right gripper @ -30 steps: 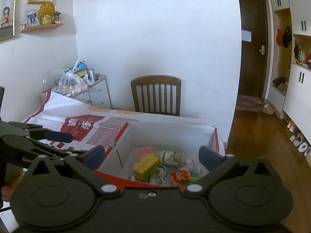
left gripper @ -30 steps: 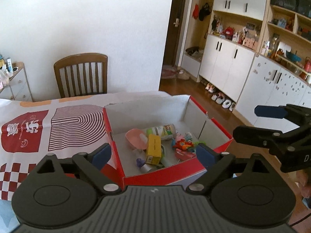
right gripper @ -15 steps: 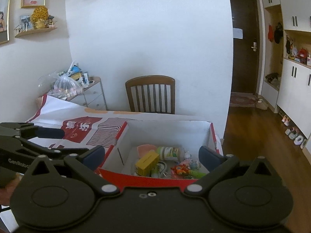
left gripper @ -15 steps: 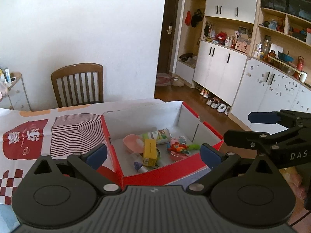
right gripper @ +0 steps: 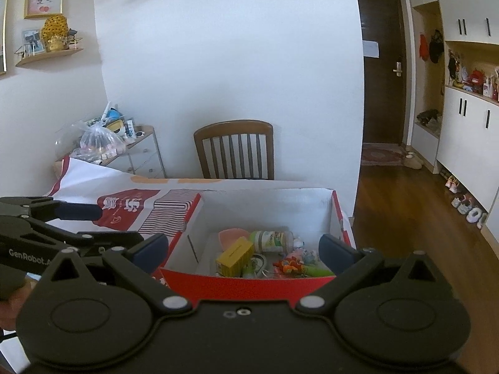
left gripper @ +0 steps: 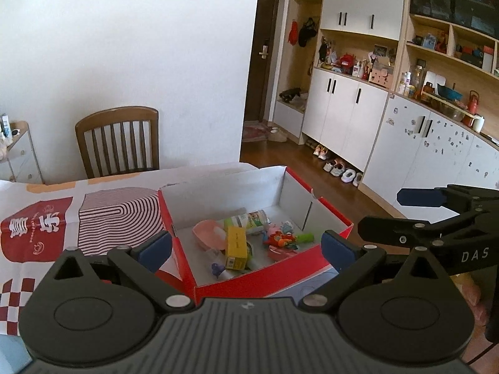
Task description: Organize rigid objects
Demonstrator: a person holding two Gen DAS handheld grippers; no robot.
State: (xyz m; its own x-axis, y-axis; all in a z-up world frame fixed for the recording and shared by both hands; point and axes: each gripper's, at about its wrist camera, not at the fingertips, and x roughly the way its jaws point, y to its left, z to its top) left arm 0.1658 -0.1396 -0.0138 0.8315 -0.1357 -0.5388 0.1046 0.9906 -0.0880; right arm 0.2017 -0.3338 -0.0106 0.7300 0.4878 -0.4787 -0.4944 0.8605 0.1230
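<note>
Straight ahead of and below both wide-open, empty grippers, left (left gripper: 246,246) and right (right gripper: 243,247), sits the red box (left gripper: 268,282) of jumbled items, its yellow carton (left gripper: 236,247) lying lengthwise away, roughly equally near both.

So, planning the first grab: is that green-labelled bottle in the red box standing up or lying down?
Lying down. The bottle rests on its side on the box floor, behind the yellow carton.
</note>
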